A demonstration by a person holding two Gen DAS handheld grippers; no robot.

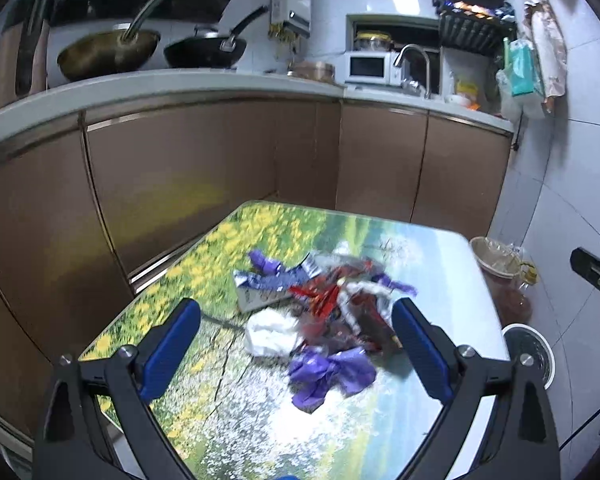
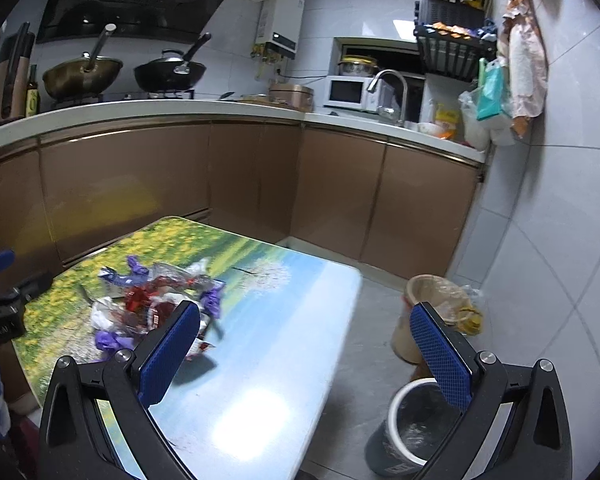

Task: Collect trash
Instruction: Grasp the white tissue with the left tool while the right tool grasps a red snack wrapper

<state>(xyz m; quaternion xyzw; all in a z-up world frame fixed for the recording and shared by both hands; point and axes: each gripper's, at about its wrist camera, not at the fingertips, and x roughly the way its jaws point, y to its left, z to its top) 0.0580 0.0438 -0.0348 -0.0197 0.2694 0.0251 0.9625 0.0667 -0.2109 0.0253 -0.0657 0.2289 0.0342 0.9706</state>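
We hover both tools, left [image 1: 296,344] and right [image 2: 306,354], spread wide: wrapper pile [image 1: 320,312] ahead, white-rimmed bin [image 2: 414,428] below.

Dim, motion-blurred fisheye views — glare on the table [image 2: 256,412].

The table [image 2: 284,320] has a picture on it — yellow flowers, green grass and pale blue sky. The trash pile [image 1: 324,312] is purple, red, white and silver. The gripper pads [image 2: 172,354] are blue with a tiny criss-cross pattern — their arms are black. The cabinets [image 2: 340,192] are brown. The bin [image 2: 404,432] has a white rim.
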